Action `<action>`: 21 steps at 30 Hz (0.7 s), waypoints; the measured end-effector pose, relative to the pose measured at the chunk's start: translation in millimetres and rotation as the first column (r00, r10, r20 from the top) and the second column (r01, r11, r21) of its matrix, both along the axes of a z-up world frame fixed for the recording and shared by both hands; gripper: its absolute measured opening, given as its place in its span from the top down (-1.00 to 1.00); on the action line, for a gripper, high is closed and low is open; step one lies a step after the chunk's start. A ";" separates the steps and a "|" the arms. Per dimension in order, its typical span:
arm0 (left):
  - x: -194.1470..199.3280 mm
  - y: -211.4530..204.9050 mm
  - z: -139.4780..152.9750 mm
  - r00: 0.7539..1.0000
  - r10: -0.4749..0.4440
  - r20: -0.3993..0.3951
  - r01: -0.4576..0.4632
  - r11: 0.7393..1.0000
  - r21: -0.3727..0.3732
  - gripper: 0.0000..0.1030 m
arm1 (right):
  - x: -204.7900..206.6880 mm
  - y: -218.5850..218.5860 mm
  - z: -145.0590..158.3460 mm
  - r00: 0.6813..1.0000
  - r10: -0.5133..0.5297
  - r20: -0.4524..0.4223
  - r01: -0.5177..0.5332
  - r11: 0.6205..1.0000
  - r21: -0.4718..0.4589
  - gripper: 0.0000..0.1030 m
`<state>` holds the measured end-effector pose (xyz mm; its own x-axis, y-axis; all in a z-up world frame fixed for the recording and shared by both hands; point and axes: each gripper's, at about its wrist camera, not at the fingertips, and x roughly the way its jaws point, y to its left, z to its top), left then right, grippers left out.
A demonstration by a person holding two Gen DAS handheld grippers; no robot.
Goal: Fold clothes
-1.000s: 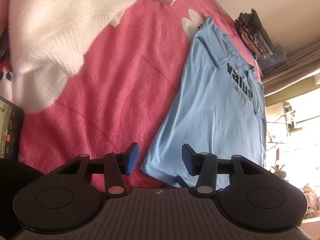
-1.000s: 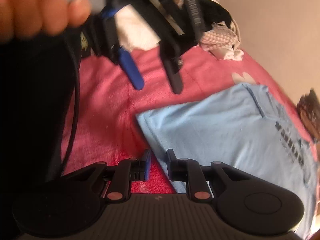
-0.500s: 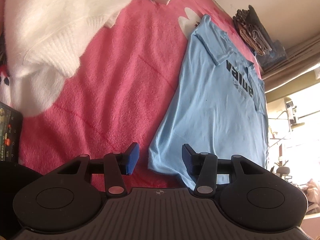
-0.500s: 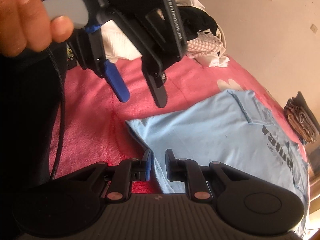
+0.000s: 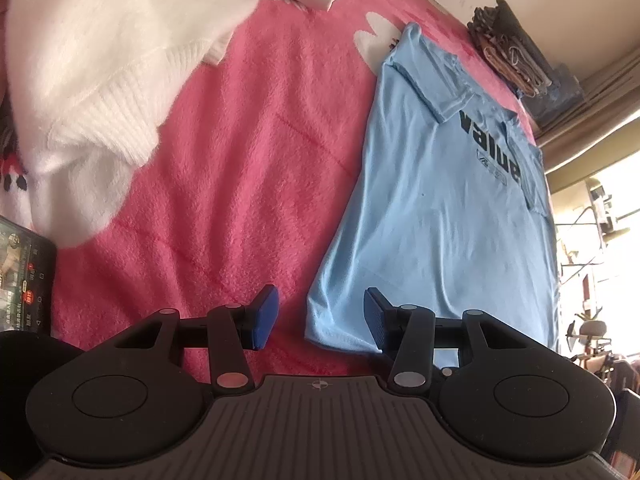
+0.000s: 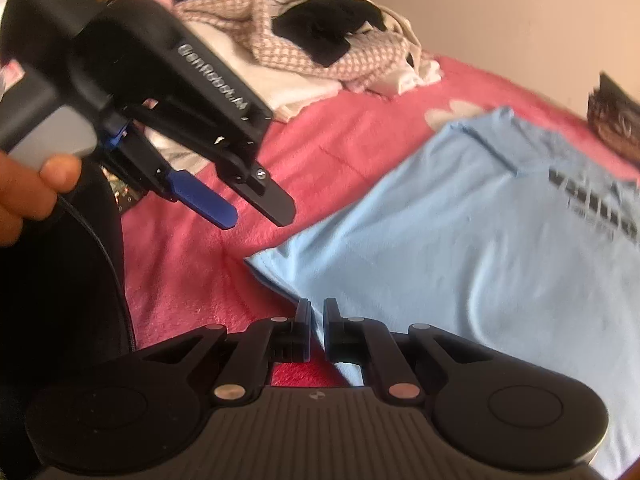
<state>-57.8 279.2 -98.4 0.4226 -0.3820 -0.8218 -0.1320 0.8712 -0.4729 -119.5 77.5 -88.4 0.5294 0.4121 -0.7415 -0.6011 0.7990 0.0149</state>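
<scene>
We see the right gripper [image 6: 316,328] with its jaws just drawn nearly together, only a thin slit left, angled down over the near hem of the light blue T-shirt [image 6: 472,248]; whether any cloth is pinched there we cannot tell. The left gripper [image 5: 318,318] hangs above the bed with jaws released about halfway, nothing between the blue pads, the shirt's hem corner just beyond them. In the right view a hand [image 6: 24,196] grips that tool's handle, tilting it downward. The T-shirt lies flat and smooth on a fuzzy pink blanket [image 5: 240,160], dark lettering near its far end. A fluffy white ribbed sweater [image 5: 100,72] is heaped to the left, with checked cloth [image 6: 260,40] behind.
</scene>
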 end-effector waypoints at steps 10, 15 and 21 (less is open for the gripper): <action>-0.6 -2.2 0.7 1.000 0.001 -0.004 -0.001 1.000 0.020 0.09 | 9.8 -12.2 -5.0 0.994 -0.044 -0.105 0.053 0.995 0.084 0.85; -0.8 -2.2 0.8 1.000 -0.001 -0.005 0.001 1.000 0.023 0.09 | 10.9 -13.2 -6.1 0.993 -0.055 -0.101 0.063 0.995 0.081 0.84; -1.9 -1.7 1.1 1.000 -0.002 -0.004 0.002 1.000 0.019 0.09 | 6.3 -7.6 -8.4 0.998 -0.034 -0.049 0.035 0.999 0.032 0.84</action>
<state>-59.6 277.5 -97.4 0.4185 -0.3671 -0.8308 -0.1322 0.8803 -0.4556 -113.1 69.9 -96.8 0.5073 0.4189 -0.7531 -0.5710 0.8179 0.0703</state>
